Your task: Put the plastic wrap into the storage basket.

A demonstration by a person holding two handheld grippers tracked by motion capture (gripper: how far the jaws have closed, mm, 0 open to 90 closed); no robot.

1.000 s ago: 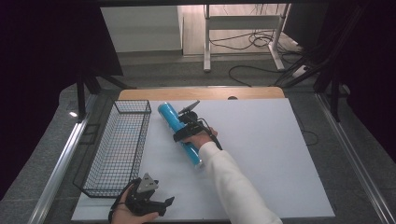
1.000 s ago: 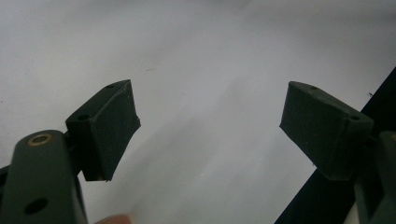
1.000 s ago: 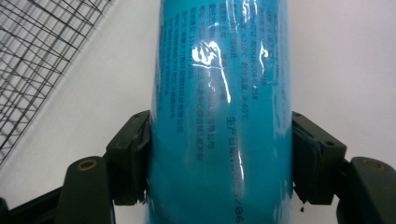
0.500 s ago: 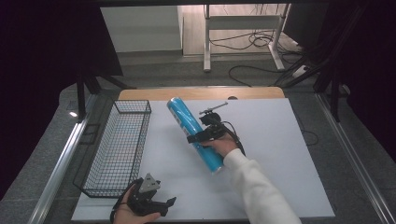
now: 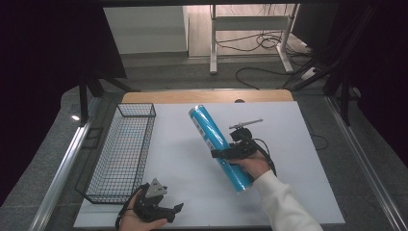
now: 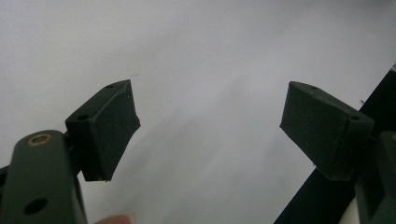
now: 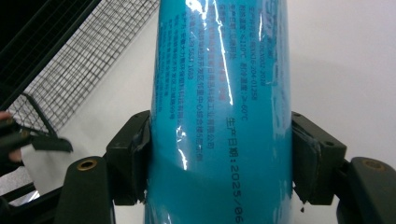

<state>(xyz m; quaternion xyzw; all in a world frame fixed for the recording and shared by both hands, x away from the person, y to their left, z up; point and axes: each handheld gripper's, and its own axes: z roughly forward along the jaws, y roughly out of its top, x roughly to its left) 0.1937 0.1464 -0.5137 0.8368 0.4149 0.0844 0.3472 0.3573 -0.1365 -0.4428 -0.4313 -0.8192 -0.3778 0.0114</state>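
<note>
Blue roll clamped in the right gripper, left gripper idle

High view: the right gripper (image 5: 230, 153) grips the blue wrapped roll (image 5: 219, 140) near mid-length, its far end tilted up past the jaws; the wire basket (image 5: 121, 153) lies well to its left, the left gripper (image 5: 166, 211) low beside it. Left gripper view: jaws apart, nothing between them above the white table (image 6: 196, 70). Right gripper view: both pads (image 7: 135, 156) press the glossy film, so the long roll may slip or swing
</note>
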